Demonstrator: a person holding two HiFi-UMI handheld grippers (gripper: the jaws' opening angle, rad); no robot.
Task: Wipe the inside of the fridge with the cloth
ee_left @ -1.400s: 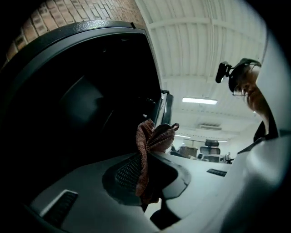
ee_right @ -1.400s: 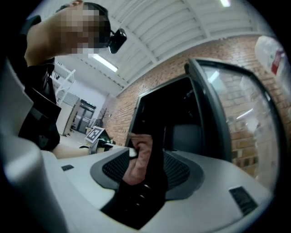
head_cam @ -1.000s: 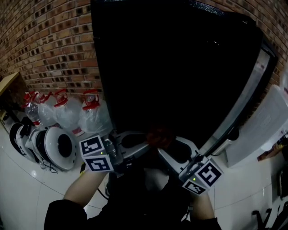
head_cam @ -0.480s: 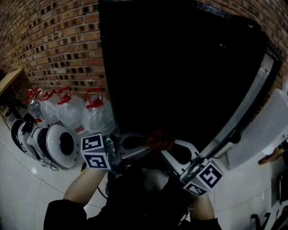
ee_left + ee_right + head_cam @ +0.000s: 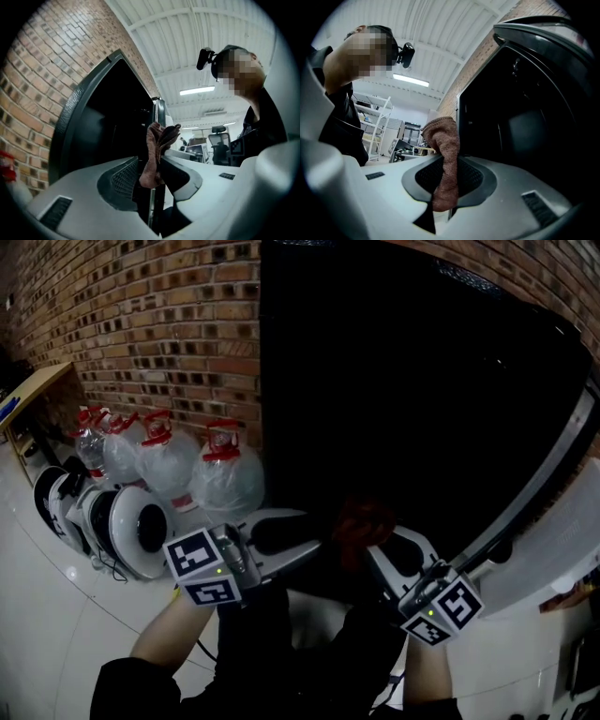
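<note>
Right gripper (image 5: 382, 551): jaws have just been closing and now clamp the cloth (image 5: 446, 159), which bunches up above the fingertips. Left gripper (image 5: 302, 534): jaws have just been opening and stand slightly apart, with the cloth between them, against one pad only. Fridge (image 5: 422, 381) directly ahead.

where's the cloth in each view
Head view: cloth low centre, against the dark fridge opening.
Left gripper view: cloth at centre, by the right edge of the fridge opening.
Right gripper view: cloth at centre, by the left edge of the fridge opening.
Shared landmark: the dark fridge opening.
</note>
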